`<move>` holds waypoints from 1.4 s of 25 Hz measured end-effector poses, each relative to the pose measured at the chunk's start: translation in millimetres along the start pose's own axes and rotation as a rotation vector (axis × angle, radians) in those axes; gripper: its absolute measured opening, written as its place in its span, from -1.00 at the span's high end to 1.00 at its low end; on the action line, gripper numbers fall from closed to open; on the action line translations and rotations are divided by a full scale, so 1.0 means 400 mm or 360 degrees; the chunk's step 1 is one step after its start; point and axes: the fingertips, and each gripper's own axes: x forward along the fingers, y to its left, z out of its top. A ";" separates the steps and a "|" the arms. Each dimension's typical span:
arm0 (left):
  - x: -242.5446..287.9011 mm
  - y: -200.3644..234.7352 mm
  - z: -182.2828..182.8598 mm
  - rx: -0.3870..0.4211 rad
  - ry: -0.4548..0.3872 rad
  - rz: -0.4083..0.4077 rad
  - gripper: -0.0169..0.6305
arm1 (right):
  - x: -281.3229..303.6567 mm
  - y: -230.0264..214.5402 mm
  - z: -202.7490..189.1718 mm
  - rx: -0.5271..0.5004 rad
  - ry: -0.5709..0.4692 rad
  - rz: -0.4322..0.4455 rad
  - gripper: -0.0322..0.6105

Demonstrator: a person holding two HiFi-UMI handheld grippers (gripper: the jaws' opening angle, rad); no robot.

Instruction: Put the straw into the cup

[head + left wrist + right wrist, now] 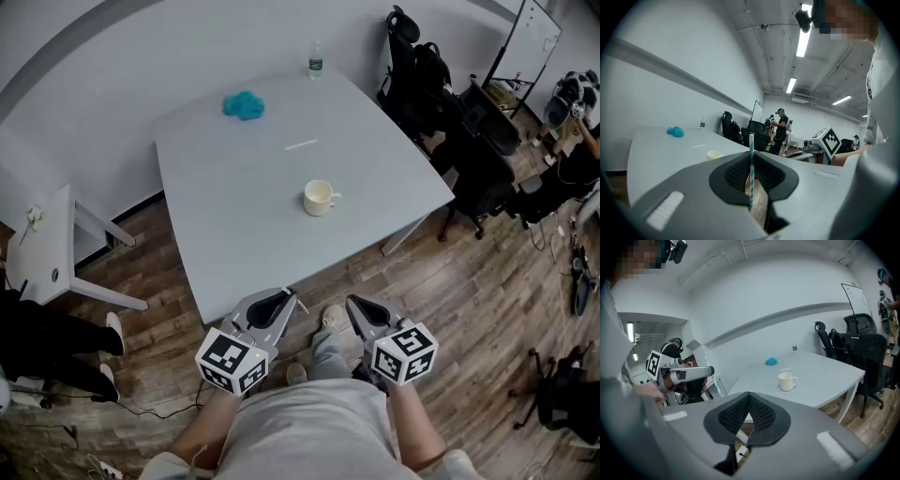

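Note:
A cream cup (321,198) with a handle stands near the middle of the grey table (234,216); it also shows as the cup (713,154) and the cup (787,381). My left gripper (286,298) hangs off the table's near edge, shut on a teal-and-white striped straw (751,145) that stands upright between its jaws. The right gripper view shows that held straw (714,377) too. My right gripper (354,302) is beside the left one, shut, with nothing between its pads. A second, white straw (301,144) lies flat on the table beyond the cup.
A blue cloth (244,105) and a water bottle (316,61) sit at the table's far side. Black office chairs (469,141) crowd the right. A small white table (47,253) stands at the left, with someone's shoes (112,333) beside it. People (780,129) stand in the background.

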 end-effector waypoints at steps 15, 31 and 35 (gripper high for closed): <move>0.216 0.157 0.086 -0.0013 -0.0005 0.0060 0.82 | 0.167 -0.196 0.144 -0.0007 0.0013 0.0047 0.88; 0.421 0.261 0.180 -0.0018 -0.0010 0.0188 0.82 | 0.289 -0.385 0.275 -0.0027 0.0057 0.0178 0.88; 0.473 0.288 0.205 -0.0006 -0.0005 0.0213 0.82 | 0.311 -0.427 0.313 -0.0020 0.0036 0.0200 0.88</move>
